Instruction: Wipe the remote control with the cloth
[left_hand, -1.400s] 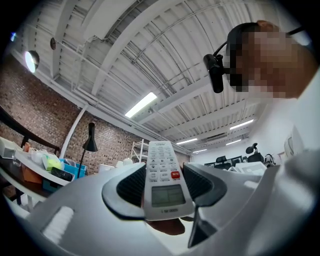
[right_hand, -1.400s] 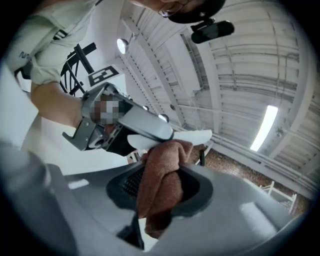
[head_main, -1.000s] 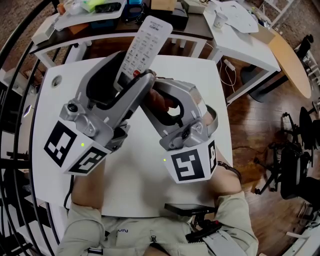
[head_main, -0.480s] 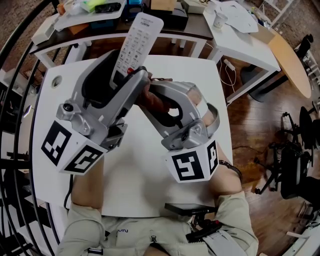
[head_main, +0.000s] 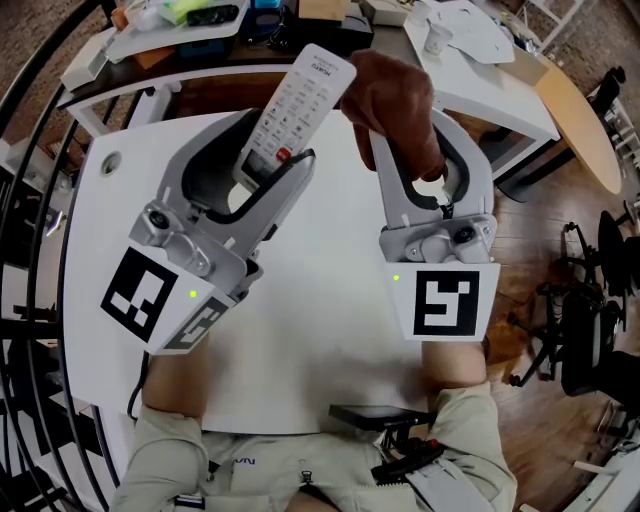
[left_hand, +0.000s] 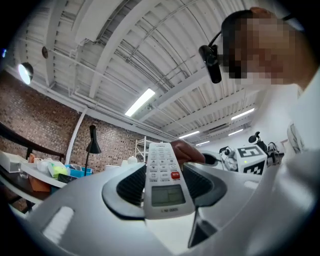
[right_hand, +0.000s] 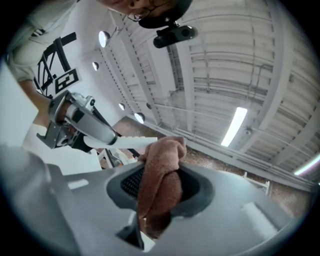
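Observation:
A white remote control (head_main: 297, 98) with a red button stands tilted up and away from me, its lower end clamped in my left gripper (head_main: 262, 160). In the left gripper view the remote (left_hand: 164, 182) fills the gap between the jaws, screen toward the camera. My right gripper (head_main: 420, 140) is shut on a bunched brown cloth (head_main: 395, 95), which sits against the right side of the remote's far end. The right gripper view shows the cloth (right_hand: 160, 182) between the jaws and the remote (right_hand: 125, 143) edge-on just left of it.
Both grippers hang above a white table (head_main: 330, 350). A black device (head_main: 380, 415) lies at its near edge. A cluttered dark table (head_main: 200, 25) stands behind, and a white side table (head_main: 490, 85) at the back right.
The right gripper has swung out from beside the left one, going right and up, carrying the cloth to the remote's far end. The left gripper has rolled a little with the remote.

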